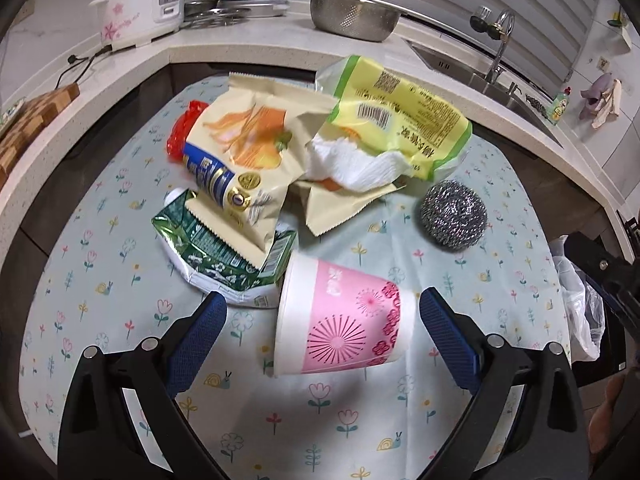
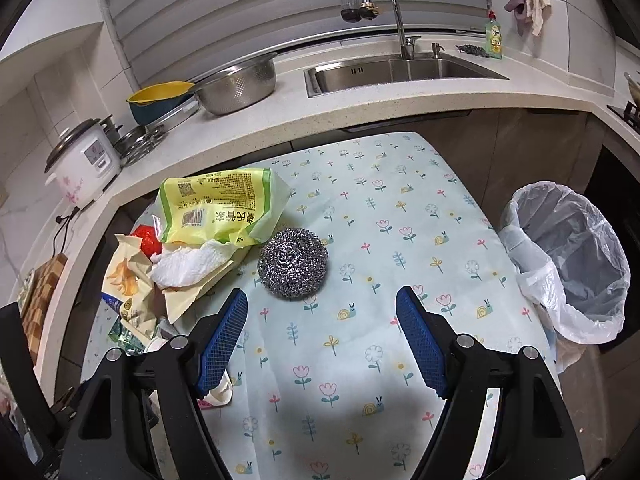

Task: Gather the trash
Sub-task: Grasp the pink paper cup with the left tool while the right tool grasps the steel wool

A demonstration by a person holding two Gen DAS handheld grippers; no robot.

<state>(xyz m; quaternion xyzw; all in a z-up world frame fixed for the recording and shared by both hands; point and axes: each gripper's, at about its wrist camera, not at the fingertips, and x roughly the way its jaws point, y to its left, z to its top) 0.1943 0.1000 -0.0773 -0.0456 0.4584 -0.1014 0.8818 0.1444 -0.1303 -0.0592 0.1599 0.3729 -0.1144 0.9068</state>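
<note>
A pile of trash lies on the flowered tablecloth (image 1: 120,280): a pink and white paper cup (image 1: 340,320) on its side, a green wrapper (image 1: 216,248), a beige snack bag (image 1: 256,148), a yellow-green bag (image 1: 404,116) with white tissue (image 1: 352,168), and a red wrapper (image 1: 184,128). My left gripper (image 1: 322,312) is open, its fingers on either side of the cup. A steel wool ball (image 2: 292,262) sits just ahead of my open, empty right gripper (image 2: 322,308). The yellow-green bag (image 2: 220,208) lies to its left.
A bin lined with a clear plastic bag (image 2: 576,264) stands off the table's right edge. The counter behind holds a rice cooker (image 1: 136,8), a steel colander (image 1: 352,12), a sink (image 2: 400,70) with a tap, and a wooden cutting board (image 1: 28,124).
</note>
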